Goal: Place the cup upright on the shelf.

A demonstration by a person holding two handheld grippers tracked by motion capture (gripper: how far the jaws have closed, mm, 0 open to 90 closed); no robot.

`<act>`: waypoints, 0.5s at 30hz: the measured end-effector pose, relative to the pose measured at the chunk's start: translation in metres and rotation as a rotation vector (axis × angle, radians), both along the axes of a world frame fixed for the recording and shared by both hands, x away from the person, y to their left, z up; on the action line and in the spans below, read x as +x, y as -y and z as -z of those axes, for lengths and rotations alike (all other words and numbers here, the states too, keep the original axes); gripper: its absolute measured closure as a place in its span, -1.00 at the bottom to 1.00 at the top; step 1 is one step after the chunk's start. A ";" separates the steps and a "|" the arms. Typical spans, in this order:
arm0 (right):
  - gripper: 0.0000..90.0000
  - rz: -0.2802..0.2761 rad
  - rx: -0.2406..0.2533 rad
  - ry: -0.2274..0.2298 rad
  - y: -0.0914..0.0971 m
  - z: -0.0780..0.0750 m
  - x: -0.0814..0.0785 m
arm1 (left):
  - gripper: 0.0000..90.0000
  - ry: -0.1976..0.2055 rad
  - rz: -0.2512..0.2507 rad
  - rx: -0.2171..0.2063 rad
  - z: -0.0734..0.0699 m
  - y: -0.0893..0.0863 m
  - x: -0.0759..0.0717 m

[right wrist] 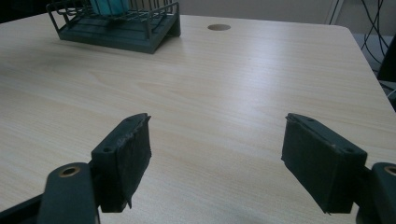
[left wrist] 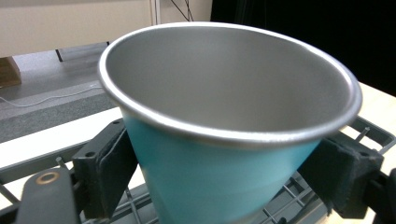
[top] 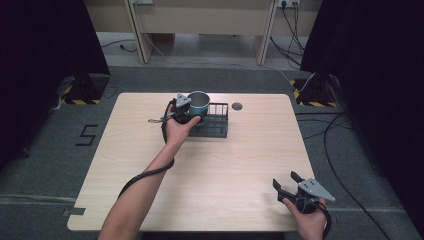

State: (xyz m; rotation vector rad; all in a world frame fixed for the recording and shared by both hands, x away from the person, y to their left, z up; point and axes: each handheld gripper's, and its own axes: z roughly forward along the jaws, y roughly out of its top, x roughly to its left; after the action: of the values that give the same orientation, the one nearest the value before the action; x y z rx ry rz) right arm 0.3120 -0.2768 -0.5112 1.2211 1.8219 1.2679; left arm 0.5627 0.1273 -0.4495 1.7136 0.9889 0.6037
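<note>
Two grippers work over a pale wooden table. At about twelve o'clock on the tabletop, the left gripper has its jaws clamped on the sides of a teal cup with a steel inside, holding it upright over the dark wire rack; whether the cup's base touches the rack, I cannot tell. At about five o'clock, near the table's edge, the right gripper hovers with jaws wide apart, gripping nothing.
</note>
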 end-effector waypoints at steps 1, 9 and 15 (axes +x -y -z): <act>-0.46 0.000 0.000 0.000 0.000 0.000 0.000 | -0.64 0.000 0.000 0.000 0.000 0.000 0.000; -0.46 -0.003 -0.001 -0.001 -0.001 0.000 0.000 | -0.65 -0.010 -0.002 -0.007 0.000 0.000 0.000; -0.46 -0.005 -0.003 0.000 0.000 0.000 0.000 | -0.68 -0.011 -0.011 -0.035 0.002 -0.002 -0.003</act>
State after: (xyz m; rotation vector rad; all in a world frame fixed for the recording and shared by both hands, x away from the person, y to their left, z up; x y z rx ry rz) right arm 0.3119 -0.2764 -0.5112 1.2152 1.8270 1.2677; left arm 0.5596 0.1295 -0.4515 1.6835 1.0115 0.5810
